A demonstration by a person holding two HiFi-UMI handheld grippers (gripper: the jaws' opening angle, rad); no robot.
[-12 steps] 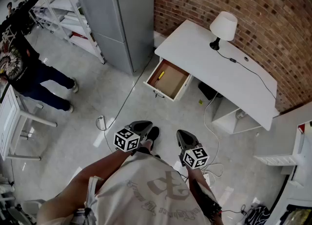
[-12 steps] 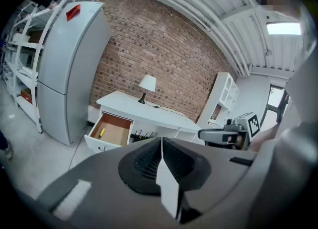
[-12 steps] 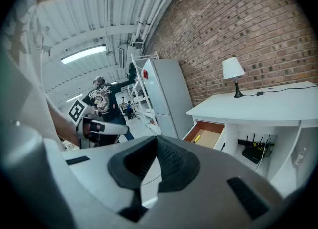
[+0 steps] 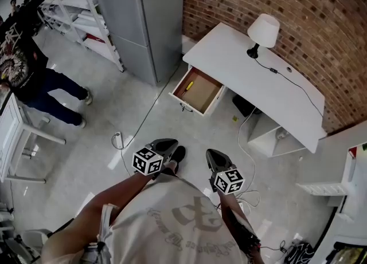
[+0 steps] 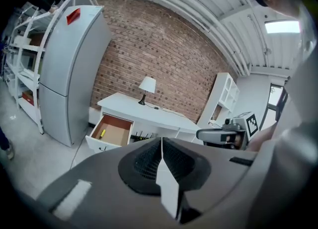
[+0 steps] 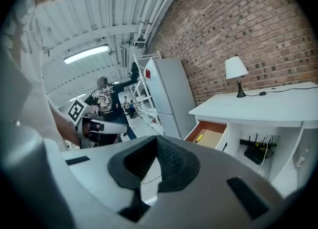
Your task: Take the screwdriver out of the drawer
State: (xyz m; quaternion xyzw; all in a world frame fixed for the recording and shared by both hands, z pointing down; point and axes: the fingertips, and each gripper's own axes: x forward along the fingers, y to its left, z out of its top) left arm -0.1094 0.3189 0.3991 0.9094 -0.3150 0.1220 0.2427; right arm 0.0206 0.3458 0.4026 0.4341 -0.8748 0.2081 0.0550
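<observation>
L gripper (image 4: 163, 144) & R gripper (image 4: 214, 156) both hanging closed, empty, well off drawer (image 4: 213, 98) — floor cable (image 4: 146, 118) risking a snag en route to screwdriver (image 4: 188, 85).

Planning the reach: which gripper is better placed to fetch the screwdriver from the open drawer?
Left, narrowly. The screwdriver lies at the left side of the drawer, slightly nearer the left gripper than the right gripper. Both are shut, empty and short of the desk.

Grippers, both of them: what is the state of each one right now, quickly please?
Left gripper: closed, jaws together, holding nothing.
Right gripper: closed, jaw tips together, holding nothing.
</observation>
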